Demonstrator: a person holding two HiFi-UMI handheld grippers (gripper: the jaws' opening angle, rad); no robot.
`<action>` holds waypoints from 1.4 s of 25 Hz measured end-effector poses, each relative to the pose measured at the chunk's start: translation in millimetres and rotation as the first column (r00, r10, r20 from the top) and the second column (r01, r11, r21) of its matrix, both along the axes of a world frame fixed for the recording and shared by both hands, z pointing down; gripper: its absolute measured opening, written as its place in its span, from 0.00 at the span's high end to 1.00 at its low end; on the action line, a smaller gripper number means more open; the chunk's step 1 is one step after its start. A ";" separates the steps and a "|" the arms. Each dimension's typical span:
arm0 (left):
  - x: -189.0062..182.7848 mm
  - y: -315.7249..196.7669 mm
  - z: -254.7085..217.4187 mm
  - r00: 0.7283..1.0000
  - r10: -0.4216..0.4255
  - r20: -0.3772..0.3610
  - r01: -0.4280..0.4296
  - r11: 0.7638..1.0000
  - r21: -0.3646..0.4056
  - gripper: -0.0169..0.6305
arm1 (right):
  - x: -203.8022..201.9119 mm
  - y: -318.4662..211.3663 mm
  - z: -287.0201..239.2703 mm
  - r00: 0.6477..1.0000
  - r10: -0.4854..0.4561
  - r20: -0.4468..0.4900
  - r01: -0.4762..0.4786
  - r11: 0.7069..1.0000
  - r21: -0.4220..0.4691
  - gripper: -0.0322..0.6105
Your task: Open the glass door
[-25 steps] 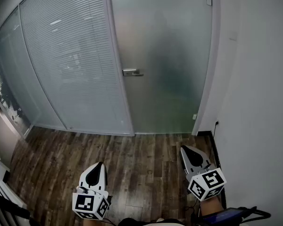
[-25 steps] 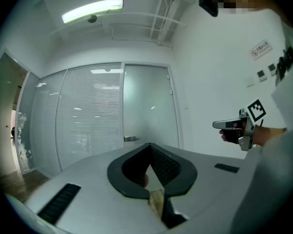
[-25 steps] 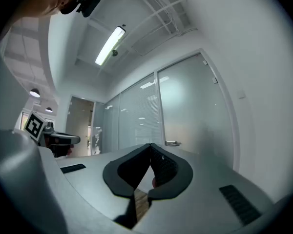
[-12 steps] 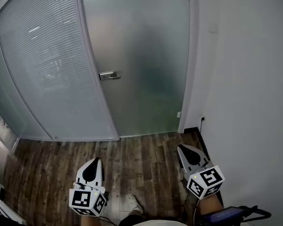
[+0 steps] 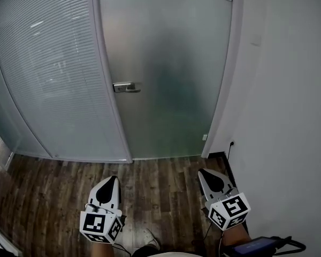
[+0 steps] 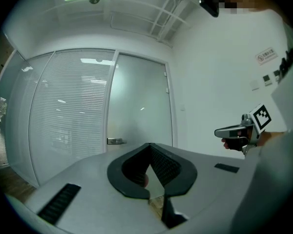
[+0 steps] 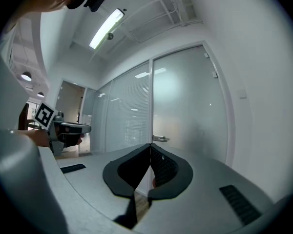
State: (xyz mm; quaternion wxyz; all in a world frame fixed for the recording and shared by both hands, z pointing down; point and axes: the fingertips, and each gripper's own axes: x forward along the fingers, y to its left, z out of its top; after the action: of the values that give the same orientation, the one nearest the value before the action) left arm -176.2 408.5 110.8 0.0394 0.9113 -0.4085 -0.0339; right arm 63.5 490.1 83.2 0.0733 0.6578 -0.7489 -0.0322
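The frosted glass door stands closed ahead of me, with a metal lever handle at its left edge. The handle also shows small in the left gripper view and the right gripper view. My left gripper is held low over the wood floor, pointing at the door, jaws shut and empty. My right gripper hangs to its right near the wall, also shut with nothing in it. Both are well short of the door and its handle.
A curved glass partition with blinds adjoins the door on the left. A white wall runs close along the right, with a socket low down. Dark wood floor lies underfoot. A shoe shows at the bottom.
The whole view has shifted: the door and handle now sit further left and closer. Both grippers have come forward toward the door, still shut. A shoe has appeared below.
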 end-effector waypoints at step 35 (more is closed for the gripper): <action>15.6 -348.5 15.5 0.998 -0.046 0.036 0.046 0.999 -0.008 0.98 | 23.4 -379.1 0.6 0.996 -0.070 0.052 0.069 0.997 0.018 0.95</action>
State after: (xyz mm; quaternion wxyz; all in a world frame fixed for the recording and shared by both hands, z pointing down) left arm -160.6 60.0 126.3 0.0351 0.9019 -0.4302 -0.0168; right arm 87.0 111.0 83.9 0.0472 0.6327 -0.7726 -0.0232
